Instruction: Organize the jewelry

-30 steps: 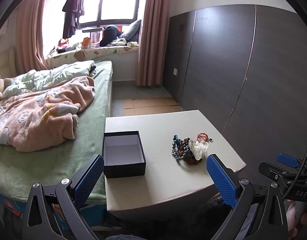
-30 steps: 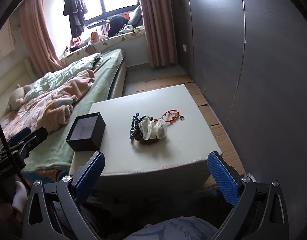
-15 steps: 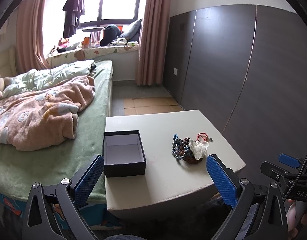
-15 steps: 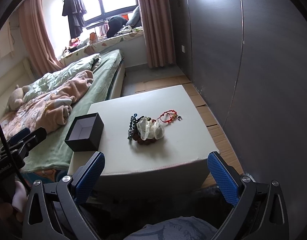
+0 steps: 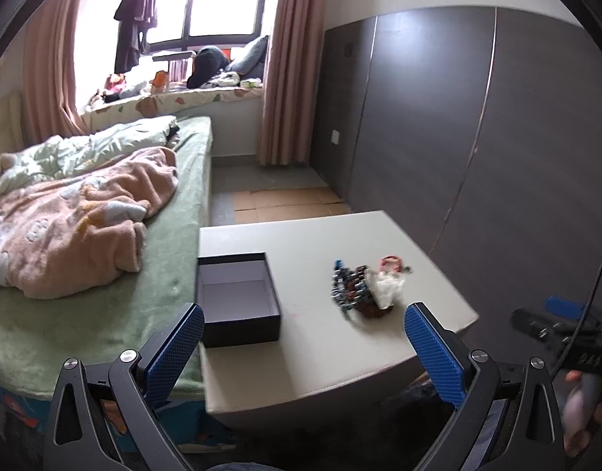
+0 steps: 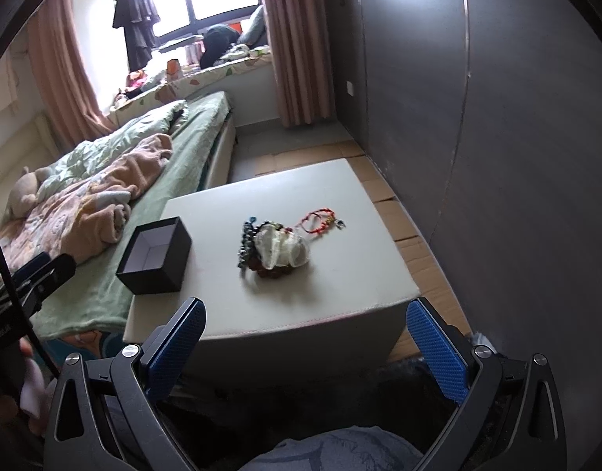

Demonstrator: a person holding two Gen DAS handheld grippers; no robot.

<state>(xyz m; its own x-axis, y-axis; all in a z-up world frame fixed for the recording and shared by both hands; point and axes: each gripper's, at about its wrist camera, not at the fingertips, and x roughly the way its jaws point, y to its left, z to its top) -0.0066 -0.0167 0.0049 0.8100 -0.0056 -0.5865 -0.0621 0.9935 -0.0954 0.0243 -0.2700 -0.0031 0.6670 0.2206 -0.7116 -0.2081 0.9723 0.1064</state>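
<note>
Right gripper (image 6: 304, 337) spread wide, holding nothing | jewelry pile (image 6: 279, 247) dead ahead, nearer it | left gripper (image 5: 302, 335) agape too, faces black box (image 5: 238, 302).

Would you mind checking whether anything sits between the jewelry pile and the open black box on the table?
Nothing visible does. The jewelry pile and the box are apart on the table, with only bare tabletop between them. The box looks empty.

The left gripper (image 5: 302, 343) hangs wide apart, holding nothing; ahead by its left finger sits the open black box (image 5: 238, 304); the jewelry pile (image 5: 365, 288) lies ahead-right on the white table (image 5: 320, 357).
</note>
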